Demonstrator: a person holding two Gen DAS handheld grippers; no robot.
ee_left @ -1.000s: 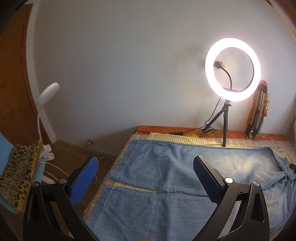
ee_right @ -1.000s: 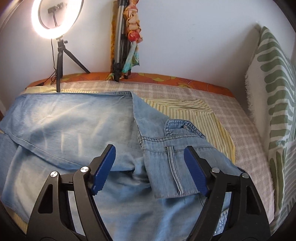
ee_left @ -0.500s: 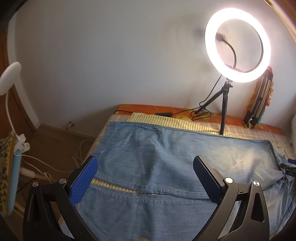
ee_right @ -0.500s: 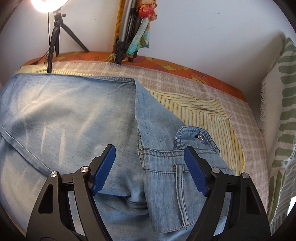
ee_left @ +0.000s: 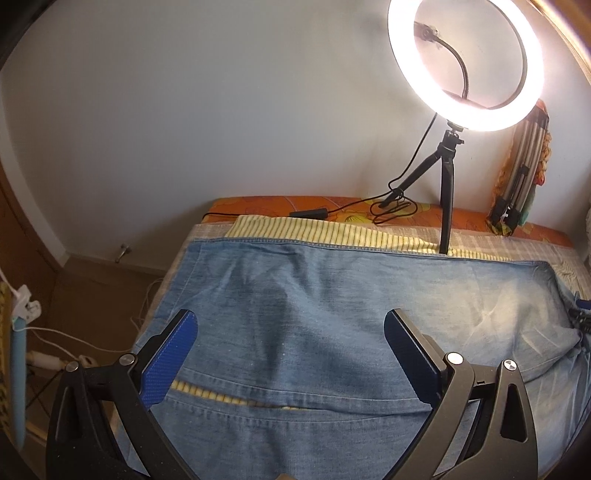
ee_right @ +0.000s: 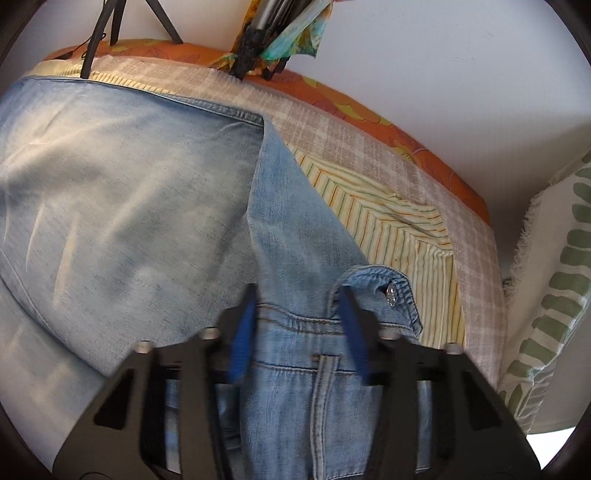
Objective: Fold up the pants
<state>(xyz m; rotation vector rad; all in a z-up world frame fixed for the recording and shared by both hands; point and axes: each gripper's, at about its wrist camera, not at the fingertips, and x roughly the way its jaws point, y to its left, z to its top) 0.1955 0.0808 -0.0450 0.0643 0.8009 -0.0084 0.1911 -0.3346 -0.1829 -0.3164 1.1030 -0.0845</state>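
Observation:
Light blue denim pants [ee_left: 332, 317] lie spread across the bed, legs folded one over the other. My left gripper [ee_left: 291, 332] is open and empty, hovering over the leg end near a hem seam [ee_left: 295, 398]. In the right wrist view the waistband [ee_right: 317, 332] with its metal button [ee_right: 391, 295] is bunched up. My right gripper [ee_right: 299, 314] is low over the waistband with its blue pads on either side of the fabric, jaws narrowed and blurred; whether they grip it is unclear.
A lit ring light [ee_left: 465, 62] on a black tripod [ee_left: 447, 192] stands at the bed's far edge, with its cable [ee_left: 369, 206]. A folded tripod bundle [ee_right: 266, 33] leans on the wall. A striped yellow sheet [ee_right: 399, 229] and a green-patterned pillow [ee_right: 554, 295] lie at the right. The floor drops off at the left.
My right gripper has moved down and forward onto the waistband and its jaws have narrowed. My left gripper has moved forward over the legs and stayed open.

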